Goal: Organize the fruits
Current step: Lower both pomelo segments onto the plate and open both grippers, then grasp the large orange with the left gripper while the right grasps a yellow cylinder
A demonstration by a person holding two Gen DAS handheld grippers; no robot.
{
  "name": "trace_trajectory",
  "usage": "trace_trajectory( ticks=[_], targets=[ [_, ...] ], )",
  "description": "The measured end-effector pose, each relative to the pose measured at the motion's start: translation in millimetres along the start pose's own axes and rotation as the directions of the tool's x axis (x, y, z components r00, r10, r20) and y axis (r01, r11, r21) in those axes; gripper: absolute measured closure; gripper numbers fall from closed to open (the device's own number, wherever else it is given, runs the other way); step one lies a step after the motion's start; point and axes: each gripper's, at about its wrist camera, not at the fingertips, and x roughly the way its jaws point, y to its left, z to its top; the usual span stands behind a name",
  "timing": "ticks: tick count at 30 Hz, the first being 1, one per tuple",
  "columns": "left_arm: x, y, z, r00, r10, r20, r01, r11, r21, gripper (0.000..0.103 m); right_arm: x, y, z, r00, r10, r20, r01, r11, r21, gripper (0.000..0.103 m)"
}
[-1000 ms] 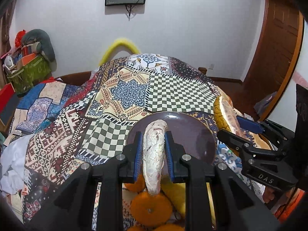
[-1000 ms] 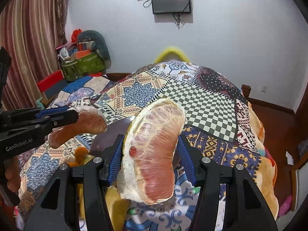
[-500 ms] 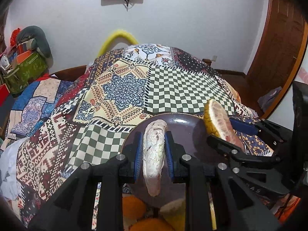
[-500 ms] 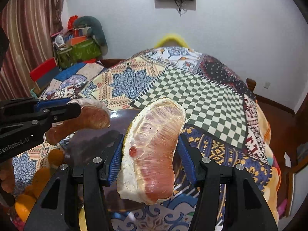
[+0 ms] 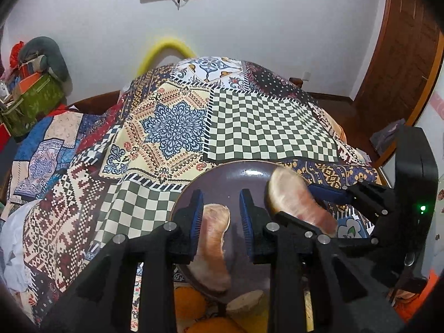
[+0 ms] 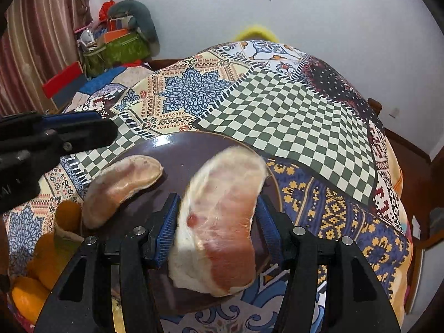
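A dark purple plate (image 5: 230, 177) (image 6: 194, 149) lies on the patchwork quilt. A slim pomelo segment (image 5: 212, 245) (image 6: 122, 186) rests on the plate's left side, between the spread jaws of my left gripper (image 5: 222, 216), which is open above it. My right gripper (image 6: 217, 222) (image 5: 305, 202) holds a thick pink pomelo segment (image 6: 222, 222) (image 5: 297, 202) over the plate's right part; its jaws look slightly parted, one pad touching the fruit. Oranges (image 5: 191, 304) (image 6: 27, 299) lie near the plate's front edge.
The quilt (image 5: 249, 127) covers a bed that falls away at the right toward a wooden floor and door (image 5: 402, 55). Boxes and bags (image 6: 116, 44) are piled at the far left by the wall.
Both grippers moved forward and down over the plate. My left gripper opened and the slim segment now lies on the plate. The right segment came down to the plate.
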Motion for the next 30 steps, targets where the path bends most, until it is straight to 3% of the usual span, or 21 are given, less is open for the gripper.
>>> trace_trajectory(
  ticks=[14,30],
  targets=[
    [-59.6,1.5,-12.8,0.997,0.033,0.068,-0.032,0.999,-0.009,0.076,-74.0,5.2,-0.1,0.992,-0.026,0.125,0.023,0.999,0.026,0.049],
    [-125.2,-5.7,-61.2,0.995,0.039,0.095,-0.035,0.998,-0.046,0.052,-138.5,30.6,-42.6,0.985,-0.023,0.169,0.016,0.999,0.046,0.049]
  ],
)
